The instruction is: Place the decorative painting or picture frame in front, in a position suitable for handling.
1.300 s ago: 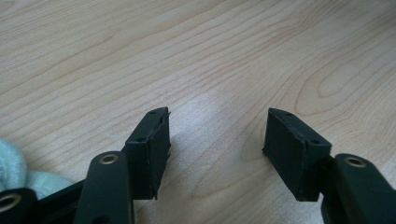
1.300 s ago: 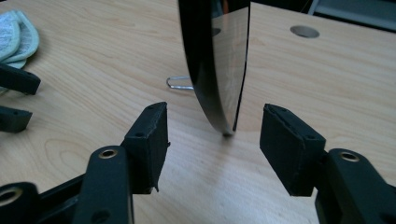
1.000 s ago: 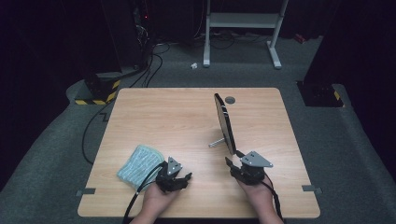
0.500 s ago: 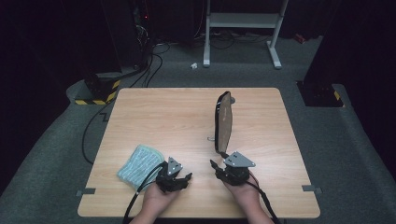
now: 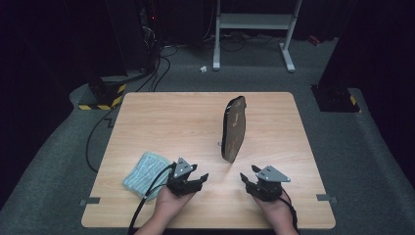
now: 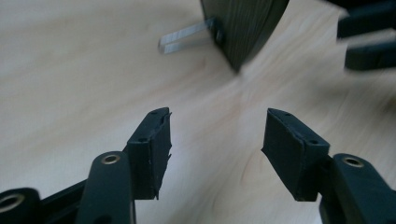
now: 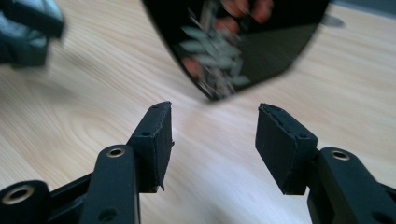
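Note:
A dark oval mirror (image 5: 234,128) stands upright at the table's centre-right, held up by a thin metal prop (image 5: 219,144). A folded pale blue cloth (image 5: 144,174) lies at the near left. My left gripper (image 5: 200,179) sits just right of the cloth, open and empty. In the left gripper view its jaws (image 6: 217,114) face the mirror's lower edge (image 6: 243,28) and the prop (image 6: 187,37). My right gripper (image 5: 247,175) is near the front edge, below the mirror. Its jaws (image 7: 214,107) have just been opening, with nothing between them. The mirror (image 7: 238,42) hangs close ahead of them.
The wooden table (image 5: 171,122) has bare surface behind and left of the mirror. On the grey floor beyond are cables (image 5: 161,54), a yellow-and-black striped block (image 5: 100,98), a white frame's legs (image 5: 252,22) and a dark box (image 5: 335,98) on the right.
The mirror has turned from nearly edge-on and now shows more of its face. My right gripper has drawn back from its base toward the front right. The left gripper has hardly shifted.

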The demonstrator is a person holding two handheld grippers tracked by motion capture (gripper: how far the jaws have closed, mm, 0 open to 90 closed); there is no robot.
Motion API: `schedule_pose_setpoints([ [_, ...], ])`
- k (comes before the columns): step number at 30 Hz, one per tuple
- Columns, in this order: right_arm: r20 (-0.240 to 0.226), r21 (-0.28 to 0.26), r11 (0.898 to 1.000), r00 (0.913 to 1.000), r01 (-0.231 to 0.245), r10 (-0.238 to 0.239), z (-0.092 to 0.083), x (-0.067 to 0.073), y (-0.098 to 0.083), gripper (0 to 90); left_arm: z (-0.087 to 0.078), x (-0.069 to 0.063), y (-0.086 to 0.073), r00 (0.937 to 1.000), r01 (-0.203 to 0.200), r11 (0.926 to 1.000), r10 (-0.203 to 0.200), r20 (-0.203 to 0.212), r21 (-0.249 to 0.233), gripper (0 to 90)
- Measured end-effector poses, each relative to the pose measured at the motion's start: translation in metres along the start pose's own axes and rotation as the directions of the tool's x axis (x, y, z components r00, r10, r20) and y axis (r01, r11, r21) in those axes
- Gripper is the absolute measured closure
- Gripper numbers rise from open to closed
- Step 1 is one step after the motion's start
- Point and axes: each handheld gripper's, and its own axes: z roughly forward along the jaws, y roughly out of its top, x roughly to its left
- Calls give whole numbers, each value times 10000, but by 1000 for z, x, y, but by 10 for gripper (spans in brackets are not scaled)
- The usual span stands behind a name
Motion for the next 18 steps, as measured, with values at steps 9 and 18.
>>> schedule_pose_setpoints([
  [9, 211, 253, 9995, 9996, -176, 171, -9, -22, -16, 433, 22, -16, 50, 9998, -16, 9992, 23, 185, -411, 386],
  [18, 313, 254, 9976, 9974, -651, 643, -11, -34, -20, 433, 62, -20, 84, 9991, 158, 9991, -173, -397, -382, 492],
])
